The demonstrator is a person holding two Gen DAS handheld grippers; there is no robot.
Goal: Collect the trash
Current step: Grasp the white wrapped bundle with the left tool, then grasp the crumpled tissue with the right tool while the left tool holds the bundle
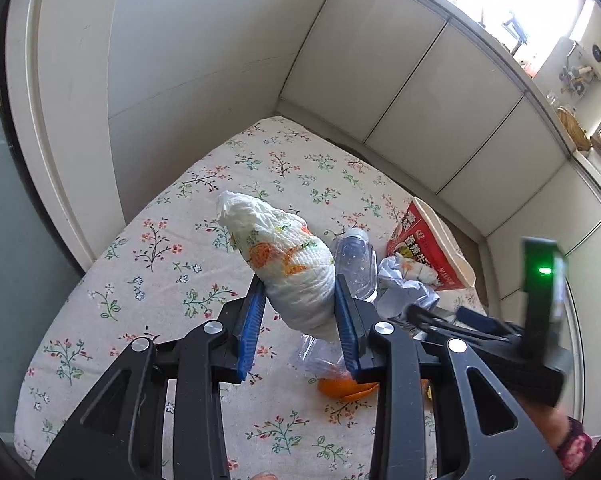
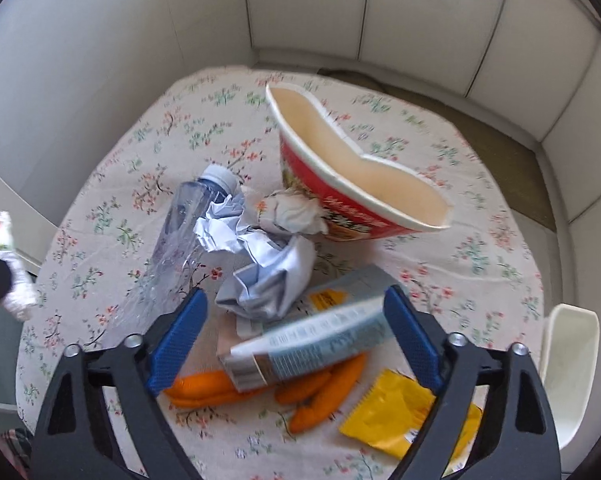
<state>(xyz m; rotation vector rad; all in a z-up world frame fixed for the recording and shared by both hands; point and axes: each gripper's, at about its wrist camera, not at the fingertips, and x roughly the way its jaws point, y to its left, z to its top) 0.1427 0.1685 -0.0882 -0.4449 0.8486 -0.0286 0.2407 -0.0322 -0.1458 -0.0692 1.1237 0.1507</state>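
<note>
My left gripper (image 1: 300, 300) is shut on a rolled white diaper (image 1: 288, 264) with orange prints and holds it above the floral tablecloth (image 1: 160, 280); the diaper also shows at the left edge of the right wrist view (image 2: 4, 256). My right gripper (image 2: 296, 320) is open, its blue pads either side of a grey-blue carton (image 2: 320, 332) lying over orange peels (image 2: 320, 392). Crumpled paper (image 2: 260, 264), a crushed clear bottle (image 2: 180, 232), a red noodle bowl (image 2: 352, 168) and a yellow wrapper (image 2: 400, 420) lie around it.
A white bin (image 2: 568, 368) stands at the table's right edge. White cabinet panels (image 1: 420, 92) and a wall close the far side. The right gripper's body (image 1: 540, 320) shows in the left wrist view.
</note>
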